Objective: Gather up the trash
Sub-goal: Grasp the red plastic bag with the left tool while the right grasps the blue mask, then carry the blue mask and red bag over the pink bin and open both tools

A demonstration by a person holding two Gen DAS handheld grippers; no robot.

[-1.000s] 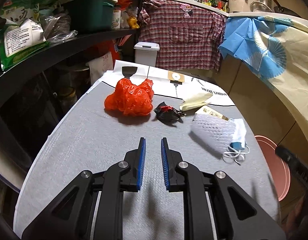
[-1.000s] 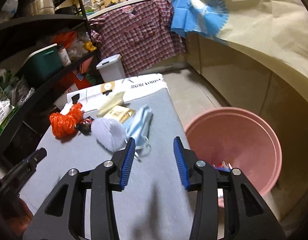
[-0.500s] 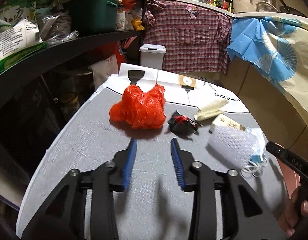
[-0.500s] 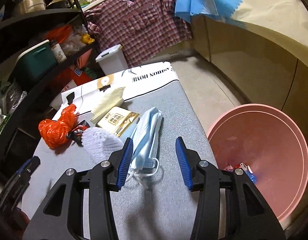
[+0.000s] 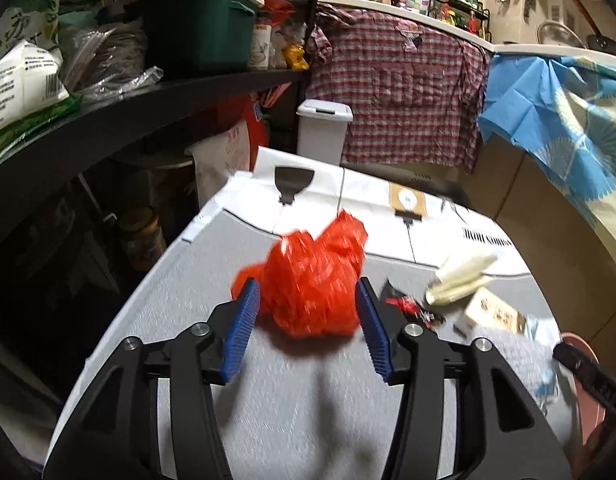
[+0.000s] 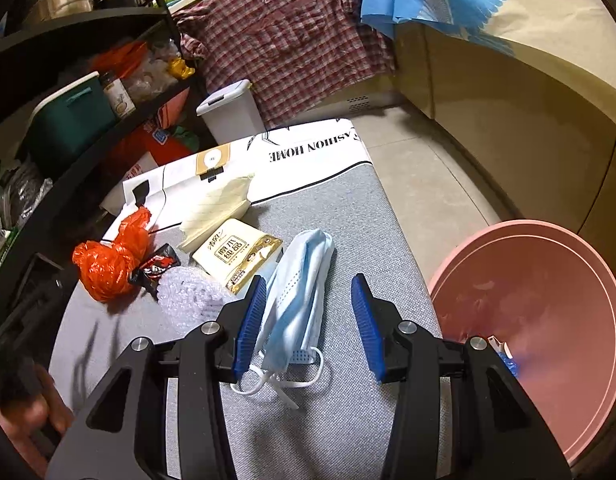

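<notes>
Crumpled orange-red plastic, 1 bag [image 5: 314, 280], sits on the grey table cover [image 5: 195, 320] straight ahead of the left gripper [image 5: 308, 316]. Its blue pads are spread wide and reach the bag's 2 flanks, so the bag lies between the fingertips, though motion blur hides whether either pad touches it. The bag is a rounded lump with no clear long axis, so I judge that a plain squeeze from here would do.

The right gripper [image 6: 308, 316] is also spread and holds nothing. 1 pale blue face mask [image 6: 297, 296] lies folded beneath it, its long axis running near to far, nearly in line with the fingers. The mask sits toward the left pad, with its white ear loops [image 6: 275, 380] trailing at the near end. Judging by this, the right gripper is the nearer one for the mask and the left for the bag.

Between the 2 targets lie 1 black-and-red snack wrapper [image 6: 155, 266], 1 white foam net sleeve [image 6: 187, 294], 1 tissue pack [image 6: 235, 254] and 1 cream folded paper piece [image 6: 219, 210], 6 pieces of trash on the table in all.

1 pink basin [image 6: 548, 320] stands on the floor at the table's right edge, just beside the right gripper, with a few scraps already inside. It looks like the drop point, so the bag faces a longer carry than the mask.
</notes>
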